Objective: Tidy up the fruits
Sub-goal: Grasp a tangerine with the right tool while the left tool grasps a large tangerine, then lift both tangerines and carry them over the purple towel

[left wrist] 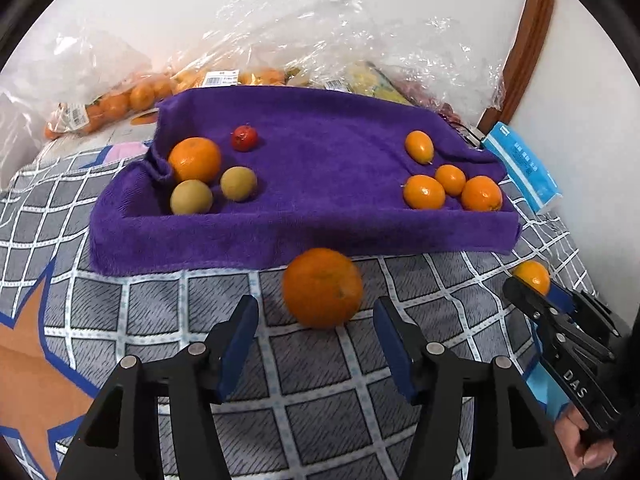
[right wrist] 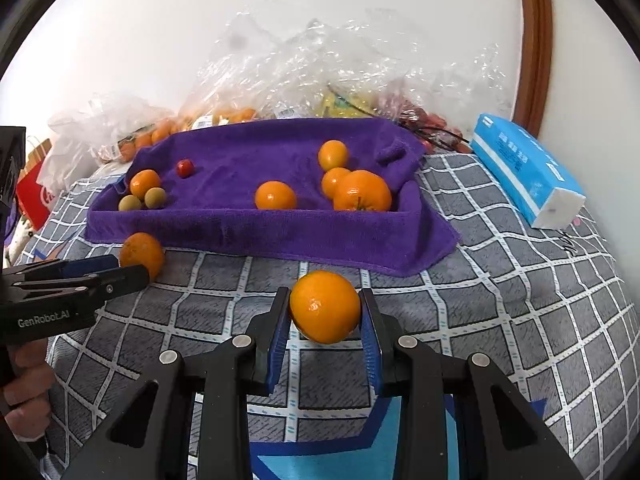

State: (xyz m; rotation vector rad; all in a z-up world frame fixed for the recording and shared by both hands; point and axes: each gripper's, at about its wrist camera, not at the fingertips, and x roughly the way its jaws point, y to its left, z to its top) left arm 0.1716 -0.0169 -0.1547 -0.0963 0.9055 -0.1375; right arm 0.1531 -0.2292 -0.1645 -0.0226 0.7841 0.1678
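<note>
A large orange [left wrist: 323, 287] lies on the checked cover in front of the purple towel-lined tray [left wrist: 304, 236]. My left gripper [left wrist: 316, 310] stands open around its near side, and the pads are clear of it. My right gripper [right wrist: 325, 300] is shut on a small orange [right wrist: 325, 307], held just above the cover; it also shows in the left wrist view as the right gripper [left wrist: 534, 294]. In the tray [right wrist: 240, 232], an orange [left wrist: 195, 159], two greenish fruits [left wrist: 191, 197] and a small red fruit [left wrist: 244, 138] sit at the left. Several small oranges [left wrist: 424, 191] sit at the right.
Clear plastic bags of fruit [left wrist: 120, 100] are heaped behind the tray against the white wall. A blue tissue pack [right wrist: 528, 168] lies at the right by a wooden frame [right wrist: 534, 40]. A hand [right wrist: 24, 384] holds the left gripper's handle. A red bag [right wrist: 34, 196] stands at far left.
</note>
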